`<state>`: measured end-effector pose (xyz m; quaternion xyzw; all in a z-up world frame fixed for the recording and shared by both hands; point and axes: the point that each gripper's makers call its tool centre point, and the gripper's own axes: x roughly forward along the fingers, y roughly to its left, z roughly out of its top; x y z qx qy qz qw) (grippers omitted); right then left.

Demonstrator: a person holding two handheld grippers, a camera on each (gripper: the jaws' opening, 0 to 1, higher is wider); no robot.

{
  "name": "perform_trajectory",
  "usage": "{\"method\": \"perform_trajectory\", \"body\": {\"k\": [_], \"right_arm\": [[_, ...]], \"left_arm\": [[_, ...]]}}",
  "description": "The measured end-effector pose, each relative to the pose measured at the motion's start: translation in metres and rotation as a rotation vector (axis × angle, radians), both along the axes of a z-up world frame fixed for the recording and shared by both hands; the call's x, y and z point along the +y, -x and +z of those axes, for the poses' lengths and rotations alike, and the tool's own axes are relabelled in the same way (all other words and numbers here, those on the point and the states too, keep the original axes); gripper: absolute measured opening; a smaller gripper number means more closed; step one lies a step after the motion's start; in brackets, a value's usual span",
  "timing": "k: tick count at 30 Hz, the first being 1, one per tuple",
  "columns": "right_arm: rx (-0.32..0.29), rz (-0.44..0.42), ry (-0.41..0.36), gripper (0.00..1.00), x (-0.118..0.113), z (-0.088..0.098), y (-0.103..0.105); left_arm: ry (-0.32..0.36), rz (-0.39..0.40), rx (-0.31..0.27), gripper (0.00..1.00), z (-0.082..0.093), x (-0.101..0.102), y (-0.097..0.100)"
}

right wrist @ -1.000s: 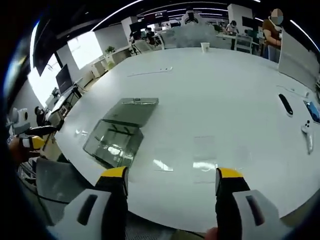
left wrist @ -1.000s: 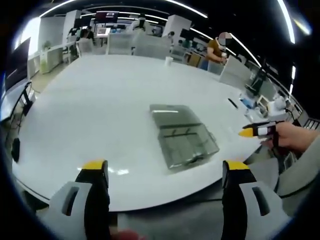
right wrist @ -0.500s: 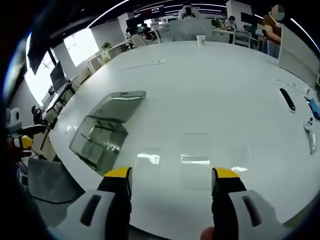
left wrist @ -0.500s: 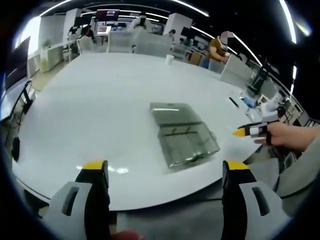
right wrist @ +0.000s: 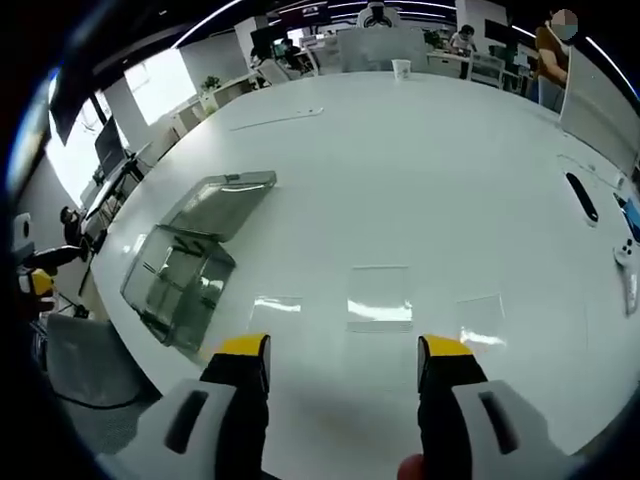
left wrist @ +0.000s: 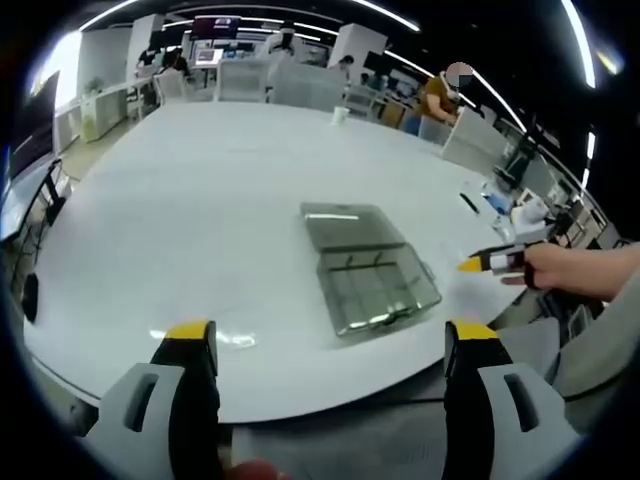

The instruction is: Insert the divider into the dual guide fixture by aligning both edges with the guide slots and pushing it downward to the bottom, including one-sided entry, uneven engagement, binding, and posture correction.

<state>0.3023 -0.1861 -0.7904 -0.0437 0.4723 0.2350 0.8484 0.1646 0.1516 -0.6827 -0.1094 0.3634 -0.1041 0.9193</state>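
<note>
A clear box-like guide fixture (left wrist: 382, 292) sits on the white table (left wrist: 190, 210), with a flat smoky plate (left wrist: 350, 228) lying against its far end. The right gripper view has the fixture (right wrist: 175, 285) and the plate (right wrist: 222, 203) at the left. A faint clear rectangular sheet (right wrist: 380, 297), probably the divider, lies flat just ahead of my right gripper (right wrist: 343, 350), which is open and empty. My left gripper (left wrist: 330, 335) stands open near the table's edge, short of the fixture. The right gripper (left wrist: 488, 263) enters the left gripper view held in a hand; the left gripper (right wrist: 35, 282) peeks in at the far left.
A black pen-like item (right wrist: 580, 196) and a white controller (right wrist: 628, 255) lie at the table's right. A paper cup (right wrist: 401, 68) stands at the far side. A grey chair (right wrist: 80, 360) is by the near edge. People stand at desks behind.
The right gripper has moved in over the table toward the clear sheet; seen from the left gripper, its yellow tip has slid left toward the fixture. Both stay open.
</note>
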Motion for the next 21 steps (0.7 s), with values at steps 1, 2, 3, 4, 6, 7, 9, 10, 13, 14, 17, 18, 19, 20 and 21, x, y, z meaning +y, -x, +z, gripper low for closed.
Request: {"method": "perform_trajectory", "body": {"k": [1,2,3,4,6,7,9,10,13,14,17,18,19,20,21], "right_arm": [[0.003,-0.001,0.004,0.56,0.0,-0.002,0.0],[0.005,-0.002,0.005,0.56,-0.001,-0.003,-0.001],[0.007,-0.003,0.008,0.55,-0.001,-0.004,-0.001],[0.005,-0.002,0.011,0.54,-0.001,-0.005,-0.002],[0.002,0.004,0.018,0.54,-0.002,-0.007,-0.003],[0.006,0.004,0.022,0.54,-0.002,-0.008,-0.004],[0.005,0.005,0.026,0.53,-0.002,-0.009,-0.005],[0.002,0.008,0.033,0.52,-0.003,-0.01,-0.006],[0.001,0.008,0.043,0.51,-0.005,-0.012,-0.009],[0.004,0.009,0.045,0.51,-0.006,-0.014,-0.01],[0.01,0.018,0.058,0.5,-0.007,-0.018,-0.01],[0.008,0.021,0.06,0.5,-0.007,-0.018,-0.011],[0.007,0.024,0.062,0.49,-0.006,-0.019,-0.011],[0.007,0.029,0.072,0.49,-0.007,-0.02,-0.011],[0.003,0.029,0.075,0.48,-0.007,-0.019,-0.011]], "left_arm": [[0.001,0.001,0.001,0.93,0.0,0.0,0.0],[0.001,0.001,0.002,0.93,0.0,0.0,0.0],[0.001,0.002,0.002,0.93,-0.001,0.0,0.0],[0.002,0.002,0.004,0.93,-0.001,0.0,0.0],[0.002,0.002,0.006,0.93,-0.002,0.0,0.0],[0.002,0.002,0.006,0.93,-0.002,0.0,0.0],[0.003,0.003,0.007,0.92,-0.002,-0.001,0.0],[0.002,0.003,0.008,0.92,-0.003,-0.001,0.0],[0.002,0.002,0.011,0.92,-0.004,-0.001,0.0],[0.002,0.001,0.011,0.92,-0.004,-0.001,0.0],[0.002,0.001,0.015,0.92,-0.005,-0.001,0.0],[0.001,0.001,0.015,0.92,-0.005,-0.001,0.0],[0.001,0.002,0.015,0.92,-0.005,-0.001,0.0],[0.002,0.003,0.015,0.92,-0.005,0.0,0.0],[0.001,0.003,0.016,0.92,-0.005,0.0,0.0]]}}
